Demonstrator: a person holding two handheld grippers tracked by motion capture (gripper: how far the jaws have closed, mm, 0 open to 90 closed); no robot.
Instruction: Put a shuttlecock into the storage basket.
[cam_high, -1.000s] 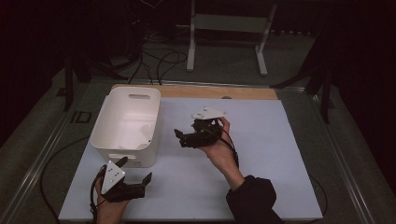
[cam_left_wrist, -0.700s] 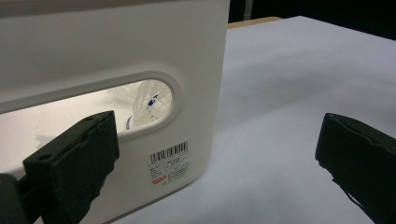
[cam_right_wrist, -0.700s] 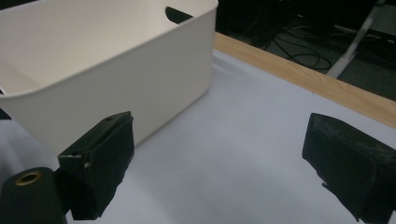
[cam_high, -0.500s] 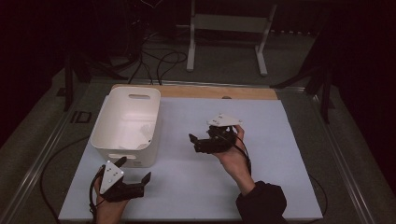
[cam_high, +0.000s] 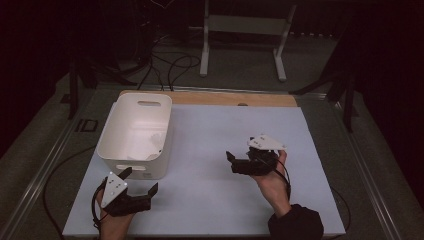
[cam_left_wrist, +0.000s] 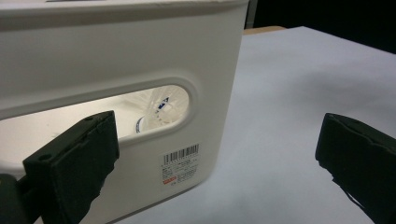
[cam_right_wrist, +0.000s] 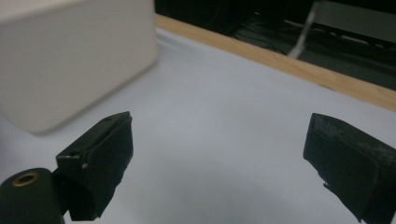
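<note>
- A white bin (cam_high: 136, 134) is seen on the left part of the pale table mat (cam_high: 210, 200), and every place below is given relative to it.
- Something white with blue print (cam_left_wrist: 159, 109) is glimpsed inside the bin through the handle slot in its near wall; what it is cannot be told.
- The left gripper (cam_high: 139, 187) is held just in front of the bin's near wall, jaws spread wide and nothing between them; in the left gripper view (cam_left_wrist: 215, 163) the slot and a barcode label (cam_left_wrist: 181, 161) lie straight ahead.
- The right gripper (cam_high: 235, 161) is held to the right of the bin, well apart from it over bare mat, its jaws likewise spread and empty; in the right gripper view (cam_right_wrist: 215, 163) the bin's corner is seen to the upper left.
- The step in hand is judged to be either a release just finished or a grasp of the bin about to be made; which one cannot be told.
- If the bin is to be gripped, the slot's lower edge should be taken between the jaws squarely, so that the thin wall is not twisted.
- The other gripper is best brought to the bin's right wall before any lift, so that the bin is not tipped and its contents are not spilled.
- Jaws should be closed only once the wall is seen centred between them.
</note>
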